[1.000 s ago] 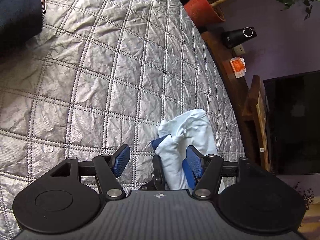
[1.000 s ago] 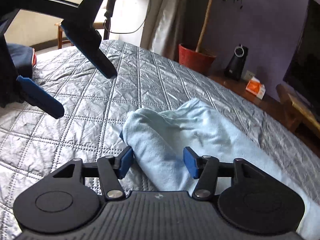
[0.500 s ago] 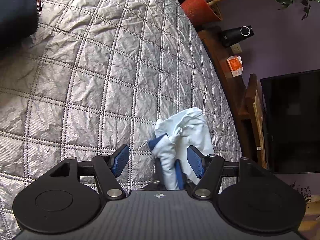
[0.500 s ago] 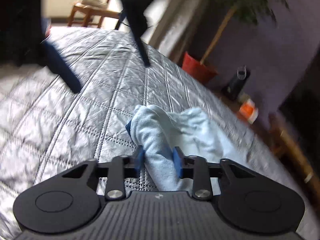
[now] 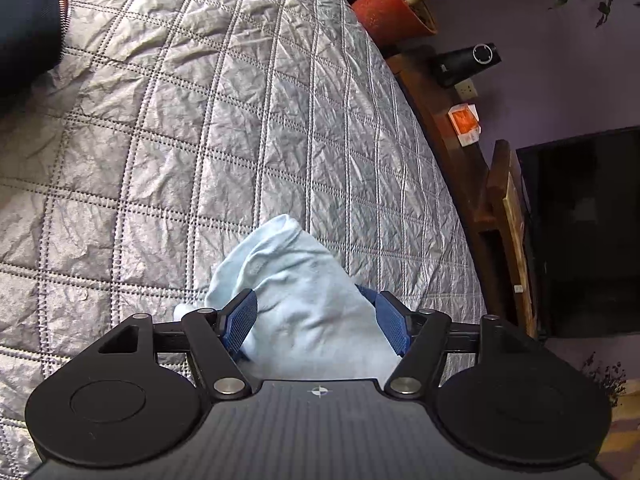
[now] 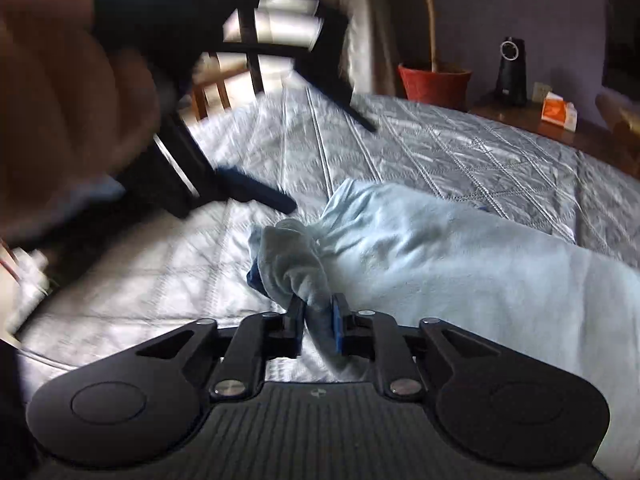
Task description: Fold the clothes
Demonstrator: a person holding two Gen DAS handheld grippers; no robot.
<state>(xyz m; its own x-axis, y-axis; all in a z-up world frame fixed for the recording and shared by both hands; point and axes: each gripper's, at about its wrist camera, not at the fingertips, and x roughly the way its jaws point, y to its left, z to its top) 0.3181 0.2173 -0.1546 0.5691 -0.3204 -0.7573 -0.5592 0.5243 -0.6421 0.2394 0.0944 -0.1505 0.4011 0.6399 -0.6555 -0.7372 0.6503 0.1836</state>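
A light blue garment [image 5: 308, 300] lies bunched on the grey quilted bedspread [image 5: 200, 140]. In the left wrist view my left gripper [image 5: 316, 320] is open, its blue pads on either side of the cloth. In the right wrist view my right gripper [image 6: 318, 320] is shut on a pinched corner of the light blue garment [image 6: 440, 264] and lifts it slightly. The left gripper [image 6: 256, 196] shows blurred at the upper left of that view, held by a hand [image 6: 60, 100].
A dark navy garment [image 5: 28, 20] lies at the far left of the bed. Beyond the bed's right edge are a red plant pot [image 5: 392, 4], a wooden bench [image 5: 452, 128] with a black speaker and an orange box, and a dark TV [image 5: 588, 232].
My right gripper closed on the garment's corner and raised it. My left gripper moved down so the cloth now sits between its open pads.
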